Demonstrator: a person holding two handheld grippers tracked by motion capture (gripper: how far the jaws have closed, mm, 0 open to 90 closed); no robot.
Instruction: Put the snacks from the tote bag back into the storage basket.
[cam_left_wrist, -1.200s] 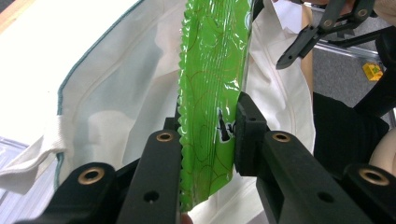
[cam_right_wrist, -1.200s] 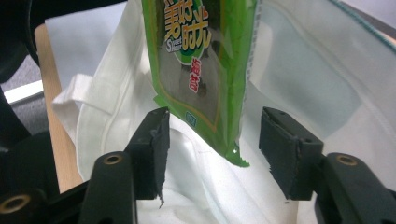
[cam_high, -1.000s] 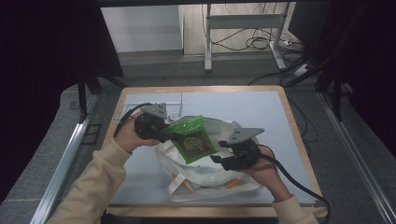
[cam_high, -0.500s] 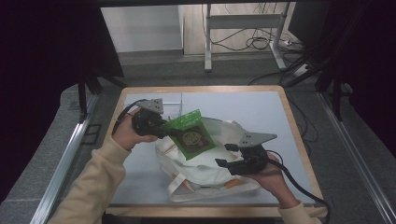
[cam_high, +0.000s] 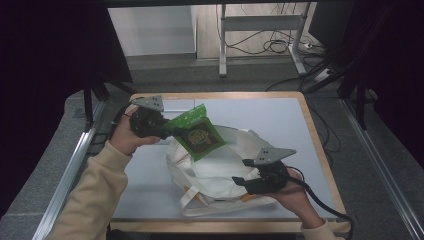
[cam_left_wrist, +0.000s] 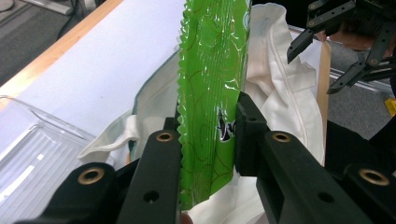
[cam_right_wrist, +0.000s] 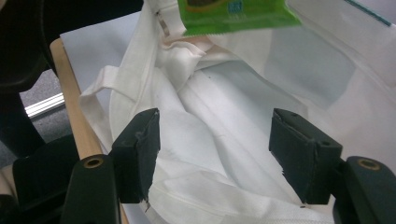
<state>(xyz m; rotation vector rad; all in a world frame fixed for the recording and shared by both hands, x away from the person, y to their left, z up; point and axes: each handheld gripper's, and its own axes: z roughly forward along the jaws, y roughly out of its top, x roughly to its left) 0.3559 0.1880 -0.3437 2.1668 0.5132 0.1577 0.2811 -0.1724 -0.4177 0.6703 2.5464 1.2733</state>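
The left gripper (cam_high: 167, 131) is clamped on the crimped edge of a green snack packet (cam_high: 196, 134), holding it in the air above the white cloth tote bag (cam_high: 215, 167). The right gripper (cam_high: 239, 180) has just been opening; its jaws stand wide over the bag's near side, nothing between the pads. The left gripper view adds a clear plastic tray (cam_left_wrist: 32, 154) beside the bag. The right gripper view looks into the bag's rumpled mouth (cam_right_wrist: 205, 112).
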